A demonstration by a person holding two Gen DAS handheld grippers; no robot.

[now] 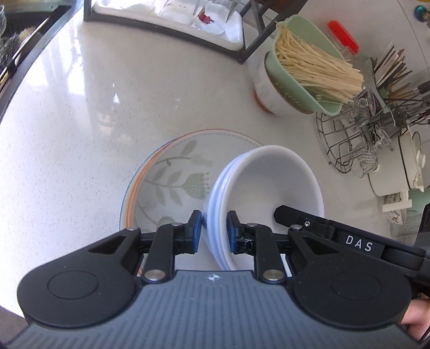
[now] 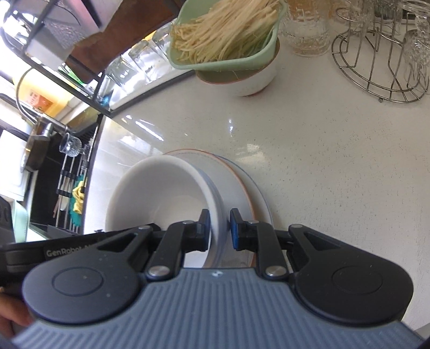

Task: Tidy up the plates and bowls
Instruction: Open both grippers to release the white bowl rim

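Note:
A stack of white bowls point(image 1: 268, 182) with pale blue outsides sits over a stack of floral plates point(image 1: 172, 174) with orange rims on the pale countertop. My left gripper point(image 1: 213, 232) is shut on the stack's left rim, one finger outside and one inside. My right gripper point(image 2: 219, 229) is shut on the opposite rim of the same bowls point(image 2: 156, 193). The right gripper's black finger shows inside the bowl in the left wrist view. The plates point(image 2: 242, 185) lie beneath the bowls in the right wrist view.
A green strainer of noodles point(image 1: 309, 67) rests in a white bowl behind. A wire rack of glasses point(image 1: 357, 142) and a chopstick holder stand at right. A black dish rack point(image 1: 166, 18) with glasses is at the back. A sink and tap point(image 2: 45, 126) lie to the left.

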